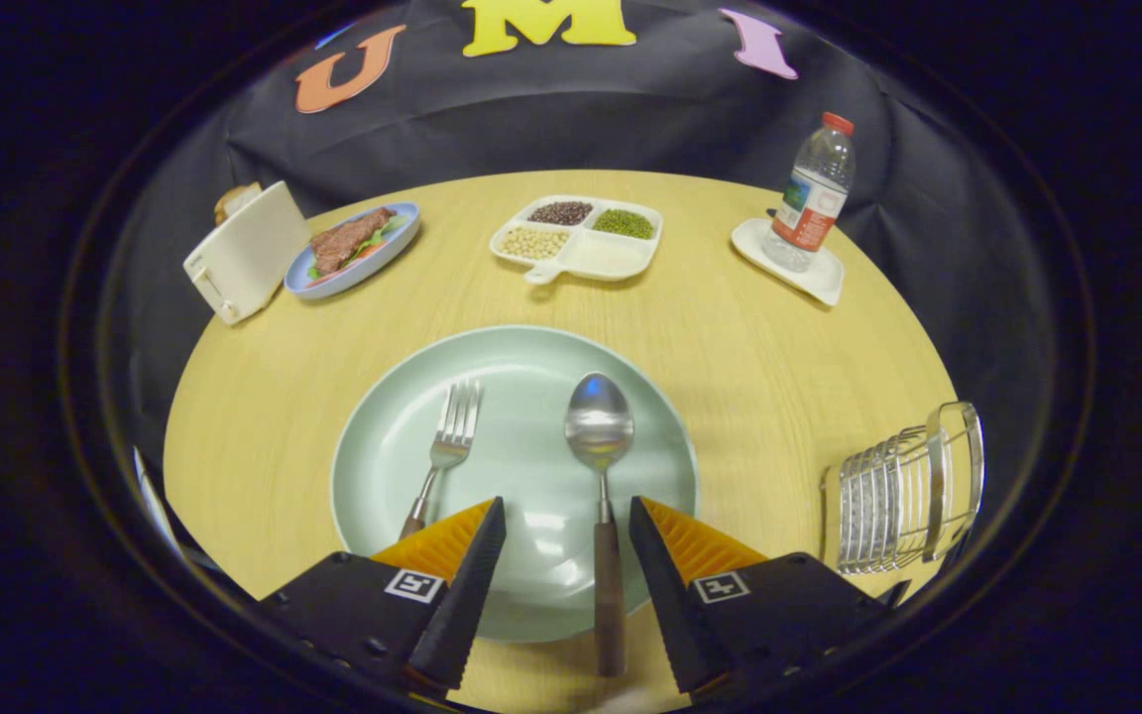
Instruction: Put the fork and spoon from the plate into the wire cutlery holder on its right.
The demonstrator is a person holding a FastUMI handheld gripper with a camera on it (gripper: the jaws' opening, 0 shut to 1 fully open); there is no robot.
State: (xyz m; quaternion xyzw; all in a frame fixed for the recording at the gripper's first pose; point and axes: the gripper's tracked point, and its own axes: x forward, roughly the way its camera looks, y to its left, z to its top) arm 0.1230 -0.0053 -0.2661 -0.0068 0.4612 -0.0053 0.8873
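Spoon (pixel 600 466): on plate (pixel 383 466), handle between wide-open gripper (pixel 567 521) fingers, untouched. Likely stiff, light, slippery; grip brown handle. Fork (pixel 447 446): on plate, left of spoon. Wire holder (pixel 903 491): right of plate, on table (pixel 749 337).

The claw (pixel 567 516) hides the fork (pixel 447 446) handle's lower end.

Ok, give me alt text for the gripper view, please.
The open gripper straddles the spoon handle on a green plate, with the fork alongside. The wire cutlery holder stands right of the plate.
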